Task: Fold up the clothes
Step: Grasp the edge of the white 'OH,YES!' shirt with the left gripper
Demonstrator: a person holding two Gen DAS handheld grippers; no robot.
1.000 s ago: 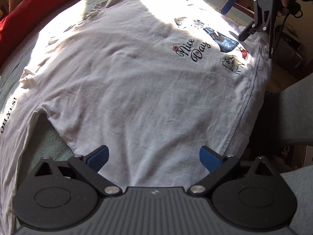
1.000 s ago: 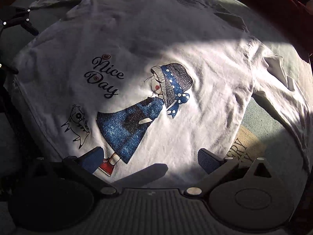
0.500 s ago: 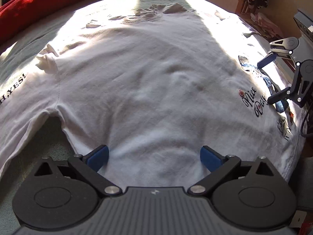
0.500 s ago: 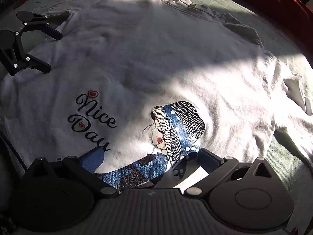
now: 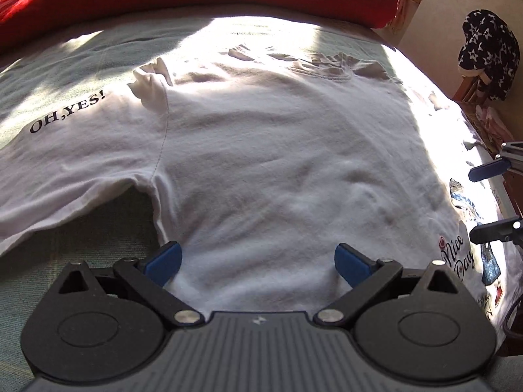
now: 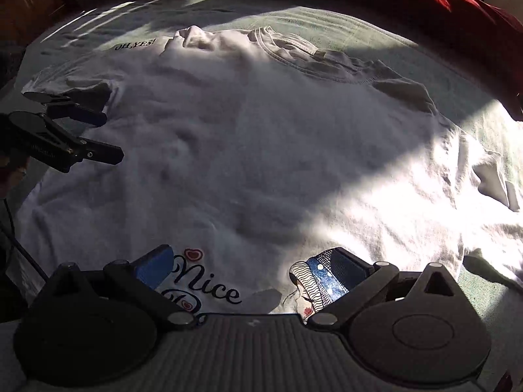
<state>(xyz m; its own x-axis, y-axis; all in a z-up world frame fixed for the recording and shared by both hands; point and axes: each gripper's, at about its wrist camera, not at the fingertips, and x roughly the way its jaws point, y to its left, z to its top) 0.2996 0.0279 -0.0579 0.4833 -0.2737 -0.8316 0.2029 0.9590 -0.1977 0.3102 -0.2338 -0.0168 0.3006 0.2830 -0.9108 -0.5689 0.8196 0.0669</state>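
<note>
Left wrist view: white printed cotton T-shirt spread flat across pale green bed cover, left gripper and right gripper both wide open above its hem, gripping nothing.

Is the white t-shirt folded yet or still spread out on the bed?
Spread out. The white t-shirt lies flat, print side up, both sleeves out to the sides and the collar showing; no fold is visible.
</note>
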